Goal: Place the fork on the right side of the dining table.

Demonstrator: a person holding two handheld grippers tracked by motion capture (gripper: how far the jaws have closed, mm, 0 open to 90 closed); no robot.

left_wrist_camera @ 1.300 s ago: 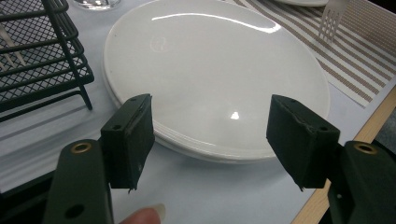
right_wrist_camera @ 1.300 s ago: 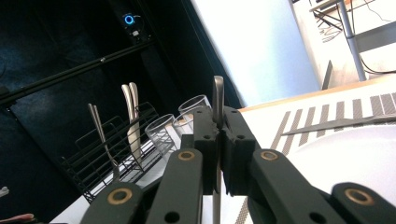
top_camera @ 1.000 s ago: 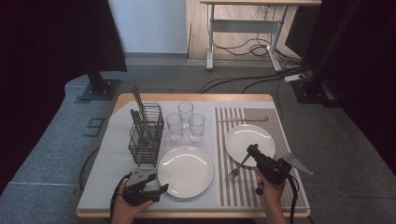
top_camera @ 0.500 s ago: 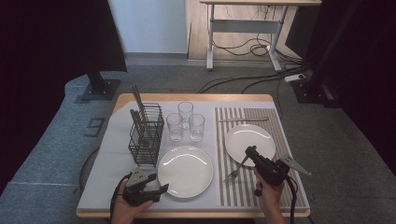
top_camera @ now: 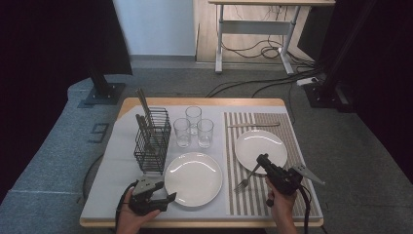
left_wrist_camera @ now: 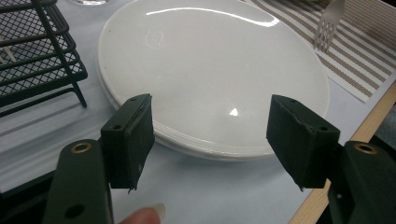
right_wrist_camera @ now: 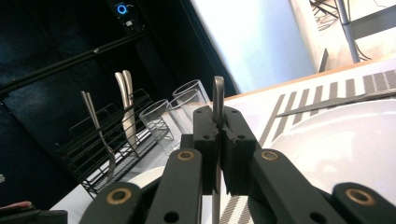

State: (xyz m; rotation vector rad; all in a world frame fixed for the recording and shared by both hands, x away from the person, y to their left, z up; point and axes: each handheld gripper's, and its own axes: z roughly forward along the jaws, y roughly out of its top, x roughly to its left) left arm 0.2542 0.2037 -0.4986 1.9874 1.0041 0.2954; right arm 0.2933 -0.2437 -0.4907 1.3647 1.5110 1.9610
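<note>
Right gripper (top_camera: 265, 163): jaws pressed together on the handle of a fork (top_camera: 247, 177). In the right gripper view the handle end stands up between the two black jaws (right_wrist_camera: 218, 95), pinched tight, no gap either side.
Fork position: in the high view it slants from the gripper down and left, tines low over the striped placemat (top_camera: 253, 197), between the two plates. Whether the tines touch the mat, cannot tell. In the left gripper view the tines show at the top right (left_wrist_camera: 327, 23), over the stripes.
Left gripper (top_camera: 163, 197): jaws spread wide, nothing between them. It sits at the near left of the table, just beside the rim of the near plate (top_camera: 193, 178). In the left gripper view the plate (left_wrist_camera: 205, 70) lies past the gap; a fingertip shows at the bottom edge.
Far plate (top_camera: 260, 148): white, bare, on the placemat, just ahead of the right gripper.
Knife (top_camera: 253, 125): flat on the mat beyond the far plate, lying crosswise.
Glasses (top_camera: 193, 127): three, clear, upright, clustered behind the near plate.
Wire basket (top_camera: 152, 141): black mesh, left of the glasses, cutlery standing in it (right_wrist_camera: 123, 105).
Table (top_camera: 124, 173): pale cover, wooden edge along the near side.
</note>
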